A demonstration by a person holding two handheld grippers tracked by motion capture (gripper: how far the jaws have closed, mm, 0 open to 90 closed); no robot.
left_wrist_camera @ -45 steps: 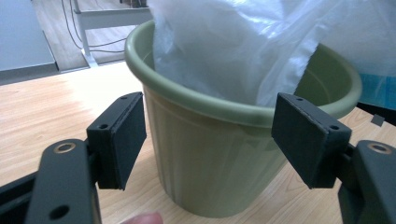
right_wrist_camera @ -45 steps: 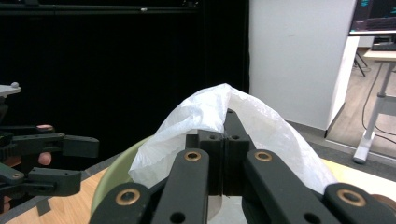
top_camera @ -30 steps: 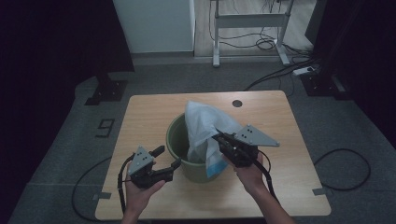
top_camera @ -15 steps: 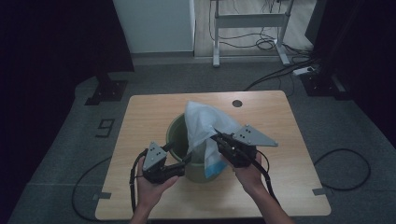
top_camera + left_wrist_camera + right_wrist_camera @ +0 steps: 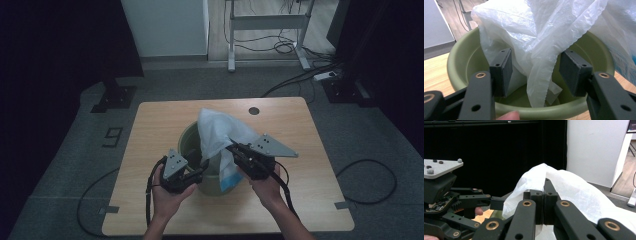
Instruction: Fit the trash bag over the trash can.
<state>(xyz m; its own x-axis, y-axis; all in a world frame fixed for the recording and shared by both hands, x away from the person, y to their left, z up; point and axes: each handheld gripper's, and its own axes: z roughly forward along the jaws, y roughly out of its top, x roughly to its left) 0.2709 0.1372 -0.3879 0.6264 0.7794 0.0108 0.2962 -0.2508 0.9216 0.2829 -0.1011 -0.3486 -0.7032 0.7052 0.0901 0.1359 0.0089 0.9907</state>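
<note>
A green bucket (image 5: 212, 180) stands on the wooden table (image 5: 300, 130), near its front edge, with a white plastic bag (image 5: 216, 131) rising out of it and spilling over the rim toward the right. In the left gripper view the left gripper (image 5: 535, 72) has its jaws spread wide just above the bucket's rim, and a hanging fold of the bag (image 5: 541, 50) drops between them without being pinched. The right gripper (image 5: 543, 202) is closed, its jaws pressed together on the bag's upper edge (image 5: 541, 173), holding it above the bucket. In the high view the right gripper (image 5: 235, 150) sits at the bag's right side and the left gripper (image 5: 202, 167) at the bucket's front left. Something pale lies at the bucket's bottom, possibly more of the bag.
</note>
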